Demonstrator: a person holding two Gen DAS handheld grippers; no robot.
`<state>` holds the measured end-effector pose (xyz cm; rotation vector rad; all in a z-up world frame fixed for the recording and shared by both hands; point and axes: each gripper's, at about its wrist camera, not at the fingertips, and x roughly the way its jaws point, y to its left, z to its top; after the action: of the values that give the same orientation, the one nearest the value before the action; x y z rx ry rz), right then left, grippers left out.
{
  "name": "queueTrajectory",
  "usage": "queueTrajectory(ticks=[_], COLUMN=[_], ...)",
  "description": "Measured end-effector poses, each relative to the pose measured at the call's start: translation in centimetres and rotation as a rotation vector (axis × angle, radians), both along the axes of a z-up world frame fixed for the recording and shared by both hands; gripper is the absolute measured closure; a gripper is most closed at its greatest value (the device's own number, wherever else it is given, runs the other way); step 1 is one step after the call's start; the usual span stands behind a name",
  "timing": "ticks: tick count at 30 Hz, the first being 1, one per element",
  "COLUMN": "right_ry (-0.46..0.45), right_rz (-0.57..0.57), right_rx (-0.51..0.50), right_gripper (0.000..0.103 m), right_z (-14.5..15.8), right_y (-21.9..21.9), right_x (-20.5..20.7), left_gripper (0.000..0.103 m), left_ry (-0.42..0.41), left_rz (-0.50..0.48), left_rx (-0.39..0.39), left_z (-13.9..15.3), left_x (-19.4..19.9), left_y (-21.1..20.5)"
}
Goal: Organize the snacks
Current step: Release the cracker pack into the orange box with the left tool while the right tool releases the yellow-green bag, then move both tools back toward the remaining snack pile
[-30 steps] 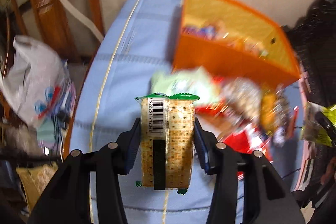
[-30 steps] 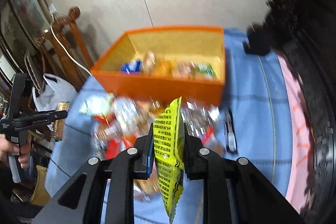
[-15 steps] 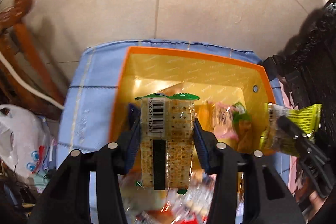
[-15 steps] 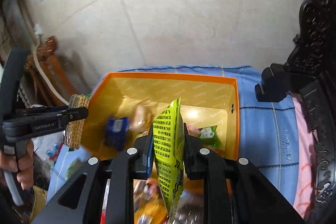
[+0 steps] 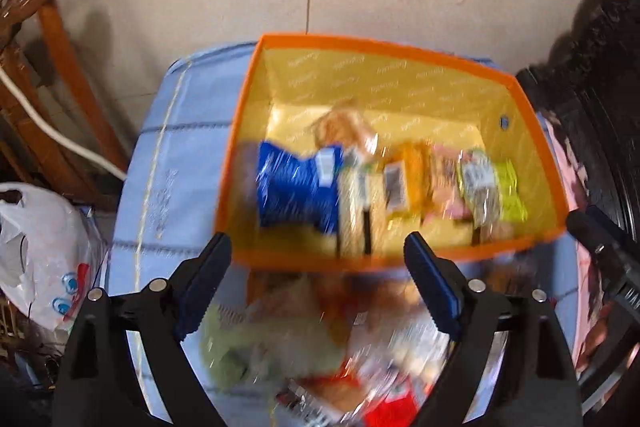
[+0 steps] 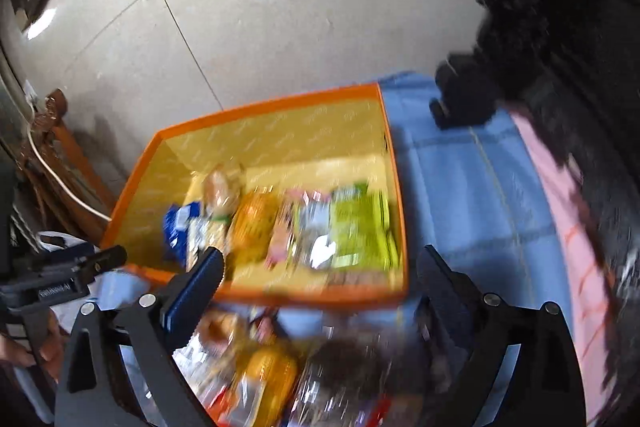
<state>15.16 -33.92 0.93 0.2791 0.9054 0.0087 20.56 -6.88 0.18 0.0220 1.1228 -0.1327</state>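
Both tools stand wide apart with nothing between: left gripper, right gripper. At twelve o'clock of each sits the orange box, rectangular, yellow-lined, on a blue cloth. Inside lie crinkly packets: blue pack, cracker sleeve, lime-green pouch. At six o'clock, a blurred glossy snack heap

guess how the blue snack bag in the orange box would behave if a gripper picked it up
The blue snack bag looks puffy and crinkled, so probably light and soft, likely to dent under the fingers. Its glossy film may be slippery. It lies flat against neighbouring packets in the orange box, so it shouldn't roll. Blur hides detail.
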Motion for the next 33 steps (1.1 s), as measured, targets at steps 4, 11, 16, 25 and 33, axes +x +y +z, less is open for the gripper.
queueTrajectory(ticks=[4, 11, 16, 25, 33], right_ry=[0.055, 0.132, 0.212, 0.225, 0.276], right_rz=[-0.004, -0.009, 0.026, 0.069, 0.112], right_rx=[0.067, 0.074, 0.046, 0.021, -0.006], right_gripper=[0.005, 0.005, 0.005, 0.005, 0.005], right_z=[-1.2, -3.5, -5.8, -5.8, -7.6], right_y=[0.1, 1.0, 2.6, 4.2, 5.5], right_x=[-4.0, -10.7, -14.1, -16.9, -18.2], left_gripper=[0.015, 0.015, 0.015, 0.015, 0.062], left_ry=[0.046, 0.165, 0.241, 0.340, 0.397], left_rz=[0.021, 0.079, 0.081, 0.156, 0.152], left_rx=[-0.017, -0.014, -0.007, -0.081, -0.049], left_z=[-0.8, -4.8, -7.1, -10.3, -12.8], left_x=[-4.5, -10.8, -13.7, -14.5, -13.6], left_y=[2.2, 5.6, 5.8, 3.7, 1.2])
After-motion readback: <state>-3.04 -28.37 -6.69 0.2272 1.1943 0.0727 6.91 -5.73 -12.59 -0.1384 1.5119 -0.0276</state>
